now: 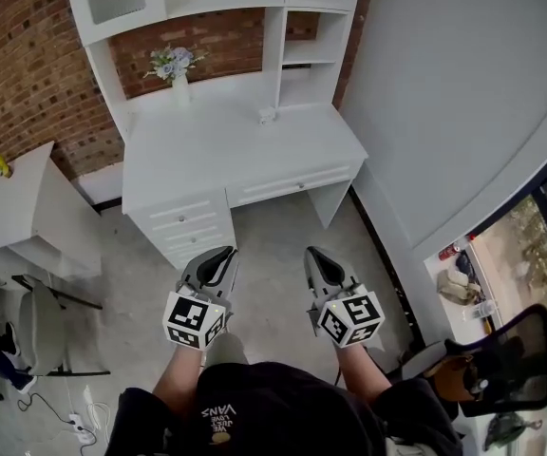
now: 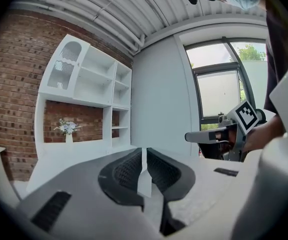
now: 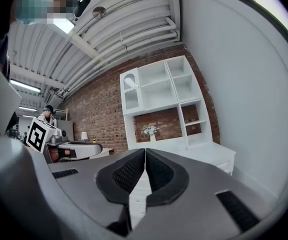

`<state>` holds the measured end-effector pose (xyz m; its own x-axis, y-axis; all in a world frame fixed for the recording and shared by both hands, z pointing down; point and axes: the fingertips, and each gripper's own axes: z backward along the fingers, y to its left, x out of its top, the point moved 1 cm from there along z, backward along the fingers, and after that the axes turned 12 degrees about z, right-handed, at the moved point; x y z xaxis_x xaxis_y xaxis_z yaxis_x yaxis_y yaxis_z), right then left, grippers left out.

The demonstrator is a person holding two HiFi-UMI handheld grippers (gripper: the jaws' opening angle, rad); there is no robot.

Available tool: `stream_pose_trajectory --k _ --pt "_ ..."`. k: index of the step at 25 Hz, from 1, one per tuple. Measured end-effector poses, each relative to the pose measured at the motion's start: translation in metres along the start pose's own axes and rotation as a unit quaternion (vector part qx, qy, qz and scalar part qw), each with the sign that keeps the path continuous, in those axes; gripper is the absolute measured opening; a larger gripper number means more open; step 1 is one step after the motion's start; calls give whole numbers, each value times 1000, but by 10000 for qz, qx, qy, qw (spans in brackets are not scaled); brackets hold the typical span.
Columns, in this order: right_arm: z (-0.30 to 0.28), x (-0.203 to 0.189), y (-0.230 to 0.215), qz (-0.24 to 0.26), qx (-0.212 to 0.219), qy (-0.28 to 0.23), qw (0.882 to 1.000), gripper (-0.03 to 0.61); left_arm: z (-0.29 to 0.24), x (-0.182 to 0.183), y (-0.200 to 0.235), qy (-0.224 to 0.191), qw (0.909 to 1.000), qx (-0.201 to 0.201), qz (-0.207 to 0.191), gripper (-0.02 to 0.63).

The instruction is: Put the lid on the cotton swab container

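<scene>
Approaching seems the step in hand: neither lid nor container can be made out, only a small white thing (image 1: 267, 115) on the far counter (image 1: 216, 155), well ahead of the left gripper (image 1: 223, 253) and right gripper (image 1: 313, 253), both clenched on nothing. Next move calls for walking nearer.

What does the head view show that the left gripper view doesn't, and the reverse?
Only the head view: the desk drawers and the floor. Only the left gripper view: the ribbed ceiling and the pipes along it. Both: the white desk, the flower vase, the brick wall, the left gripper and right gripper, jaws shut and empty.
</scene>
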<state>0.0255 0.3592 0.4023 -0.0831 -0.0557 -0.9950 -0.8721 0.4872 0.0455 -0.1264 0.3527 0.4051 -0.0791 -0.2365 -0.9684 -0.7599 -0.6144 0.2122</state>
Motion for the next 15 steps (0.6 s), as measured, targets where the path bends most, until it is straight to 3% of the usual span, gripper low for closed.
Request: stream_pose_trajectory --k 8,15 --pt "-60 -2 -18 -17 -178 85 9998 91 -48 6 50 56 9990 -382 212 83" --pt "-135 9 -32 -38 -570 88 9983 104 -98 26 119 238 9966 -764 168 123"
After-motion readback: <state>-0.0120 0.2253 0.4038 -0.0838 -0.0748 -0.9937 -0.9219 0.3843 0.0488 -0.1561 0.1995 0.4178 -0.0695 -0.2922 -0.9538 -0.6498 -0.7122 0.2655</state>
